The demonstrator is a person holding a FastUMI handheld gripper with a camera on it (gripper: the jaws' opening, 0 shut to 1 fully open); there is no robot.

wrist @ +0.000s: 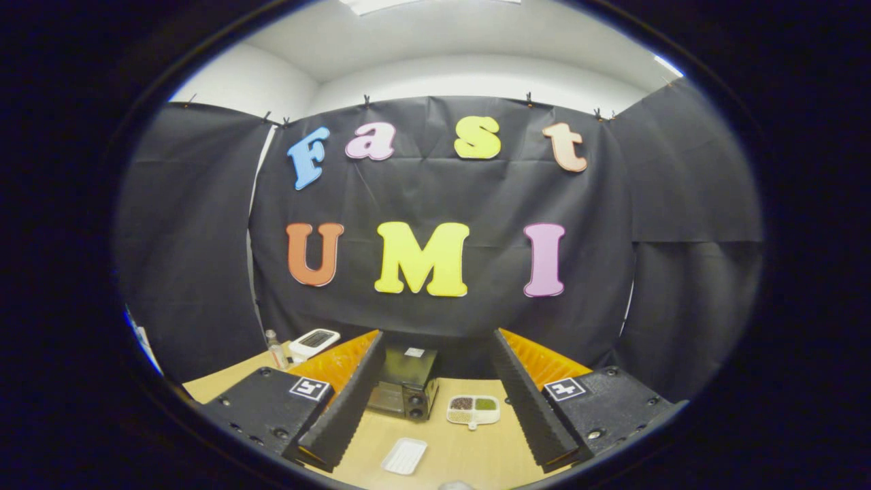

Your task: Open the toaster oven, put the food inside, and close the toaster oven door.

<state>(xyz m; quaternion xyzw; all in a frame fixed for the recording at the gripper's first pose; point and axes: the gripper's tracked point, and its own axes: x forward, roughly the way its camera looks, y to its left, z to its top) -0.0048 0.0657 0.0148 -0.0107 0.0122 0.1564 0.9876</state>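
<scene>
Gripper (435, 425) jaws spread wide, holding nothing, above the wooden surface (476, 456). Between them lies a white tray (404, 455); beyond, a divided food dish (473, 410) just beside the closed toaster oven (405, 382).

Even overhead light, perhaps slight edge warping

small bottle (275, 348) and white scale-like device (314, 342) side by side at wooden table's (476, 456) far left.

I see my gripper (435, 408) spread wide above the table (476, 456), toaster oven (403, 384) beyond between the fingers, divided dish (473, 410) right of it, tray (404, 455) nearer.
</scene>
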